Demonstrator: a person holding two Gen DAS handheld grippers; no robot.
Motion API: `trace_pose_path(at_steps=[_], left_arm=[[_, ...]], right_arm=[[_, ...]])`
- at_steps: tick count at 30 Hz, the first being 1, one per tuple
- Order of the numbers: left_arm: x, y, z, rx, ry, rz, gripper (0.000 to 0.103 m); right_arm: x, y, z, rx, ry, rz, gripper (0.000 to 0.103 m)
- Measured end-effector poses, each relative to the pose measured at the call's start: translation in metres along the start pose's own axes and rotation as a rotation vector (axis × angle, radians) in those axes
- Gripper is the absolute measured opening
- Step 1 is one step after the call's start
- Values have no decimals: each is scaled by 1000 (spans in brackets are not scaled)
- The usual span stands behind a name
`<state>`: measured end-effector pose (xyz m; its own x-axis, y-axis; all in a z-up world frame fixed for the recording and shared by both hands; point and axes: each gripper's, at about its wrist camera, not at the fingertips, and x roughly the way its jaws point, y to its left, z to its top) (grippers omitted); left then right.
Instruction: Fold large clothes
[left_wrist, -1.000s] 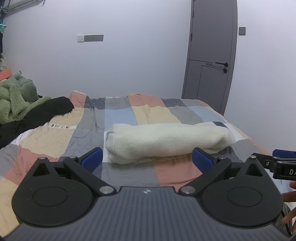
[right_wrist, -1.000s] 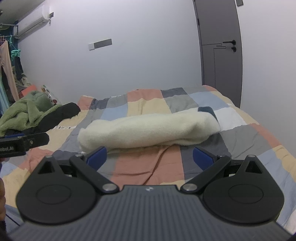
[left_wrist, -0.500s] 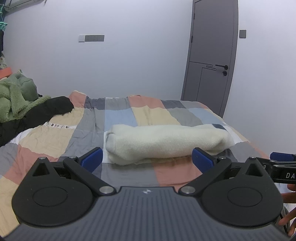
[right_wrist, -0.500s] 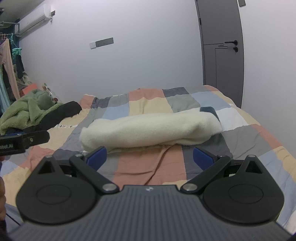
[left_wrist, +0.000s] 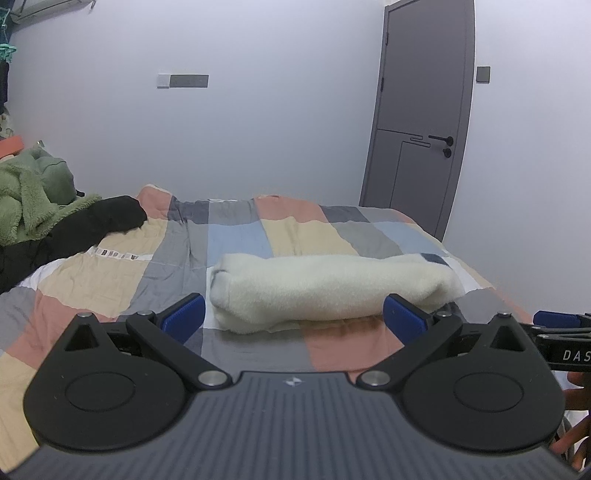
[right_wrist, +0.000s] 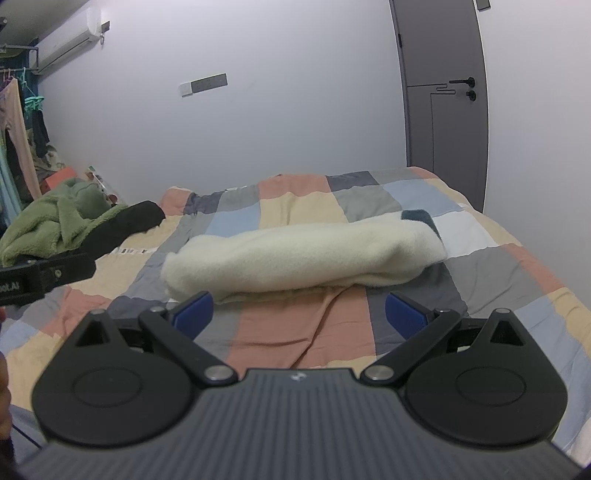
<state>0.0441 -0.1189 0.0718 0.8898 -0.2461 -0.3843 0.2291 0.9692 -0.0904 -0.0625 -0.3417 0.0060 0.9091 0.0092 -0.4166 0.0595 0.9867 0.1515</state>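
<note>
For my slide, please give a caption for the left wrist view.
Open left hand-held gripper before a folded cream blanket on a patchwork bed.

Checked bed (left_wrist: 110, 273) bears cream fleece (left_wrist: 332, 288), dark clothes (left_wrist: 92, 225).

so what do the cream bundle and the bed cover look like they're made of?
Cream bundle: looks like fleece or sherpa, with a matte, fuzzy nap and thick soft folds. Bed cover: probably woven cotton, a flat matte surface in printed colour blocks, with fine creases.

Both wrist views low, facing wall across bed (left_wrist: 236, 240); share cream bundle (left_wrist: 332, 288), door (right_wrist: 443, 110).
</note>
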Motion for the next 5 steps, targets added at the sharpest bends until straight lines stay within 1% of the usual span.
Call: trace_pose_path(at_steps=[5], left_arm=[[-1,-1,1,-1,-2,-1,103]], right_arm=[[0,0,1,4,0,1,101]])
